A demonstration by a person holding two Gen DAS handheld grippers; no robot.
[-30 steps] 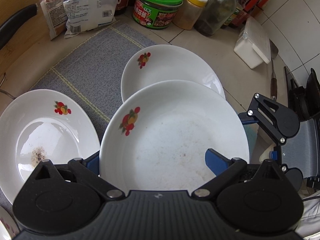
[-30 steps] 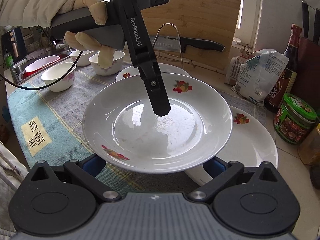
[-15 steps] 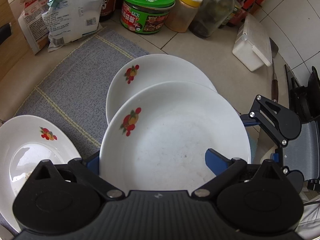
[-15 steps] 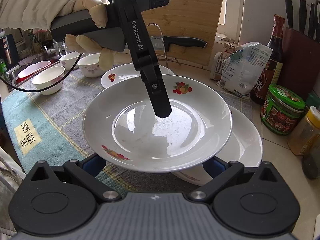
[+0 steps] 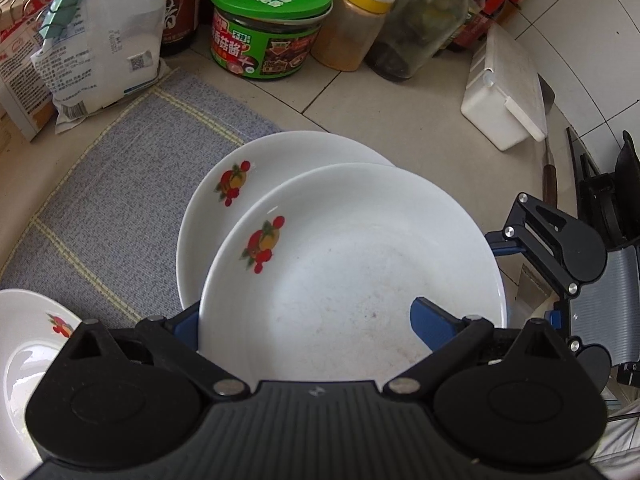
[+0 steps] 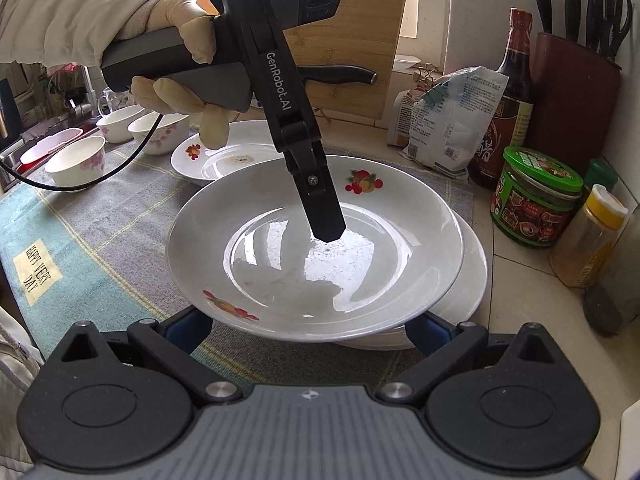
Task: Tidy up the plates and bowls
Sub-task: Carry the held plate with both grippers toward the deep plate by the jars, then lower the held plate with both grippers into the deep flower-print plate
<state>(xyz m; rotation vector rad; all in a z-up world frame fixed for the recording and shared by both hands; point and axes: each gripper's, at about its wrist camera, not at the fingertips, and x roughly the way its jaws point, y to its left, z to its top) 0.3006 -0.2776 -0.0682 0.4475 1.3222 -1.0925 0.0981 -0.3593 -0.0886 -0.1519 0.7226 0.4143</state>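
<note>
A white plate with a fruit print [image 5: 352,264] [image 6: 316,256] hangs in the air between both grippers. My left gripper [image 5: 308,316] has wide jaws, one finger [image 6: 320,208] pressing into the plate's well and the other hidden under its rim. My right gripper [image 6: 310,328] [image 5: 528,280] has both fingers spread wide beneath the plate's near edge, tips hidden. A second matching plate [image 5: 280,156] [image 6: 472,272] lies on the counter directly below, partly covered. A third plate [image 5: 24,344] [image 6: 224,160], with crumbs, sits on the cloth further left.
Three small bowls [image 6: 76,160] stand at the far left on the striped cloth [image 5: 112,184]. A green-lidded jar [image 5: 268,28], spice bottles, bags [image 6: 448,120] and a white box [image 5: 504,92] crowd the wall side. A knife block [image 6: 572,92] stands at the back right.
Both grippers carried the held plate sideways toward the jars, so it covers more of the plate on the counter. The crumbed plate and bowls slid off to the left.
</note>
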